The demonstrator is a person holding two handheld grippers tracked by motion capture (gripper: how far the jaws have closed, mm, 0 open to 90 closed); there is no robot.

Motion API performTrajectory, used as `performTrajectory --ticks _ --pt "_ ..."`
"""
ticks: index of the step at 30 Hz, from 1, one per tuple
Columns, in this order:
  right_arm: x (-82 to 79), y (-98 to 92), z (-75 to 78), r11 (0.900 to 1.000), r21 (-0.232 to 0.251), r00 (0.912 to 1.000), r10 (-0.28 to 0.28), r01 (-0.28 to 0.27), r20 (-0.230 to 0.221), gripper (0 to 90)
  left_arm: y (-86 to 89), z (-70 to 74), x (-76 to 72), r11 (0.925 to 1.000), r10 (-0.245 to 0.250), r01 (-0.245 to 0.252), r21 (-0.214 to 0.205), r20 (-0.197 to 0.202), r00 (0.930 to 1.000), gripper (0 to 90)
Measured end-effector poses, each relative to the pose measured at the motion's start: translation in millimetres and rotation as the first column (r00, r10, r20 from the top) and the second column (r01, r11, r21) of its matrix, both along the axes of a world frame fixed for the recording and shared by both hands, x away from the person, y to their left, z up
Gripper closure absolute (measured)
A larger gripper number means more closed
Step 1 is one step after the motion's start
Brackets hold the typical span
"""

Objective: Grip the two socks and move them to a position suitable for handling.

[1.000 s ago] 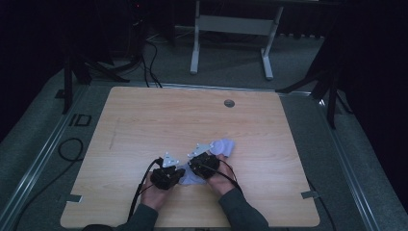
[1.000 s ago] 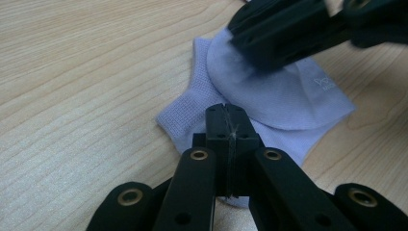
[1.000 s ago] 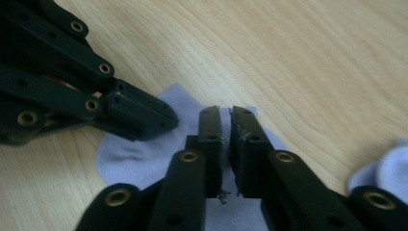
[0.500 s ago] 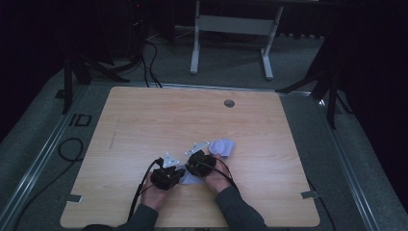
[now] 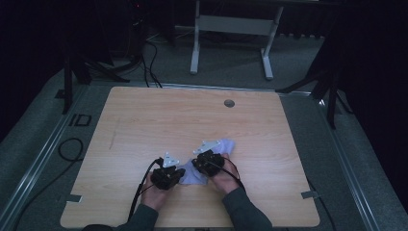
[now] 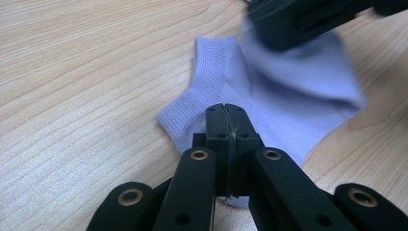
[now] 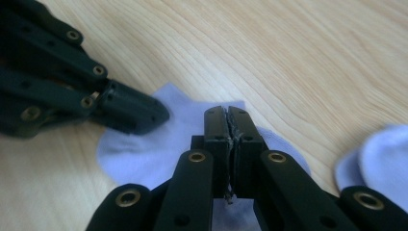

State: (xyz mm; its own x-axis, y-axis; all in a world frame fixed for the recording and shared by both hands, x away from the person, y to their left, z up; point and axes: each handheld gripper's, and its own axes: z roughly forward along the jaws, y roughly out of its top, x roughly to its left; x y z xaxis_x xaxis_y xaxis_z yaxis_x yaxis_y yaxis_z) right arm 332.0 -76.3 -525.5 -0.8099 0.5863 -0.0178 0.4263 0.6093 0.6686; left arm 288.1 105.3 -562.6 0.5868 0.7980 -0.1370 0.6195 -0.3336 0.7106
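A lavender sock (image 5: 192, 177) lies flat near the table's front edge, between my two grippers. My left gripper (image 5: 182, 172) is shut with its tips on the sock's left part (image 6: 269, 91), its jaws pressed together on the fabric (image 7: 144, 154). My right gripper (image 5: 197, 167) comes in from the right; its jaws have just been closing and now stand shut on the same sock, fabric under the tips (image 7: 230, 120). In the left gripper view the right gripper (image 6: 298, 19) shows blurred at the top. A second lavender sock (image 5: 226, 145) lies just beyond the right gripper.
The wooden table (image 5: 192, 120) has a round grommet (image 5: 229, 103) near its far edge. Cables trail from both grippers toward the front edge. A metal frame stands on the floor beyond the table. The second sock (image 7: 385, 154) sits close at the right.
The right gripper has moved left and nearer the front edge, from the far sock to the near one beside the left gripper. The left gripper has stayed put.
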Motion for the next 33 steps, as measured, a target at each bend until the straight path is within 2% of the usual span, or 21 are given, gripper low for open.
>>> performTrajectory --ticks 3,5,8,9,12,14,19,22,28,33 --pt "-5.6 -16.5 4.0 0.9996 0.027 1.0 -0.007 0.007 -0.001 87.7 0.1 -0.1 0.0 1.0 0.001 -0.001 -0.002 -0.001 1.0 89.7" --pt "-6.6 -21.2 4.4 0.9995 0.03 0.9999 -0.011 0.011 0.001 87.7 0.1 0.0 0.0 1.0 0.001 -0.001 0.0 0.001 1.0 89.7" --pt "-11.1 -39.6 3.5 0.9989 0.034 0.9994 -0.032 0.033 -0.008 87.6 0.1 -0.1 -0.2 1.0 0.003 -0.003 -0.004 -0.003 1.0 89.7" --pt "-11.1 -39.6 3.5 0.9989 0.034 0.9994 -0.032 0.033 -0.008 87.6 0.1 -0.1 -0.2 1.0 0.003 -0.003 -0.004 -0.003 1.0 89.7" --pt "-15.9 -59.5 1.2 0.9974 0.042 0.9983 -0.058 0.058 -0.012 87.4 0.2 -0.1 -0.1 1.0 0.002 -0.002 -0.003 -0.002 1.0 89.7" --pt "-16.9 -63.5 0.8 0.9968 0.045 0.9977 -0.066 0.067 -0.014 87.4 0.4 0.0 0.0 1.0 0.001 -0.001 -0.002 -0.003 1.0 89.7" --pt "-22.0 -94.9 -2.1 0.9902 0.051 0.9915 -0.129 0.13 -0.02 87.1 0.4 -0.2 0.3 1.0 -0.001 0.001 -0.003 -0.002 1.0 89.7" --pt "-23.2 -106.5 -0.7 0.9854 0.058 0.9871 -0.159 0.16 -0.017 86.1 0.1 -0.2 0.6 1.0 0.0 0.0 -0.003 -0.002 1.0 89.6" --pt "-22.1 -116.2 10.4 0.9774 0.089 0.9811 -0.193 0.192 0.01 81.0 0.4 -0.3 1.0 1.0 -0.002 0.002 -0.006 -0.003 1.0 89.6" --pt "-14.9 -111.3 22.9 0.9777 0.1 0.9812 -0.189 0.185 0.038 75.9 0.6 -0.6 1.1 0.9999 0.001 -0.002 -0.014 -0.005 1.0 89.5"
